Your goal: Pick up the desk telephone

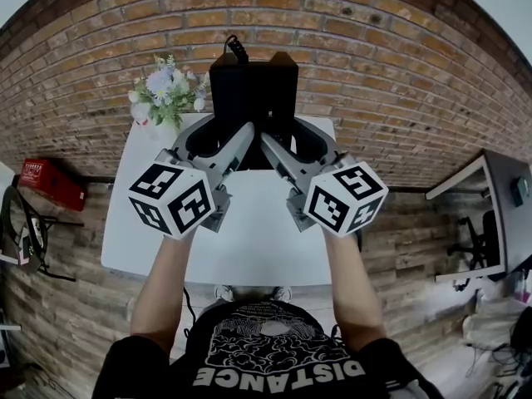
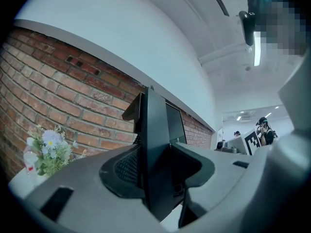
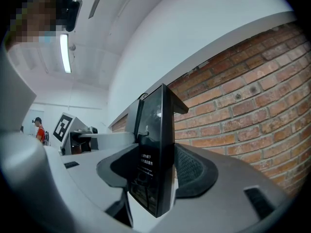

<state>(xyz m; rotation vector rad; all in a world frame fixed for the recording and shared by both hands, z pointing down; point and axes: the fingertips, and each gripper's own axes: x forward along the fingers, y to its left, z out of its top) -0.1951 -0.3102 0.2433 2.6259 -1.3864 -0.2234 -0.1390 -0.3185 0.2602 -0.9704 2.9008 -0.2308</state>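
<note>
The black desk telephone (image 1: 253, 90) is held upright between my two grippers, over the far part of the white table (image 1: 249, 239). My left gripper (image 1: 218, 137) is shut on its left side and my right gripper (image 1: 301, 142) on its right side. In the left gripper view the telephone's (image 2: 156, 144) thin black edge stands between the pads of the left gripper (image 2: 158, 176). In the right gripper view the telephone's (image 3: 156, 144) glossy side with small print sits clamped in the right gripper (image 3: 155, 176). A coiled cord (image 1: 236, 48) shows at its top. Its underside is hidden.
A vase of pale flowers (image 1: 166, 96) stands on the table's far left corner, close to the left gripper; the flowers (image 2: 46, 152) also show in the left gripper view. A brick wall (image 1: 399, 73) runs behind. A red box (image 1: 50, 183) lies on the floor at left, another desk (image 1: 490, 214) at right.
</note>
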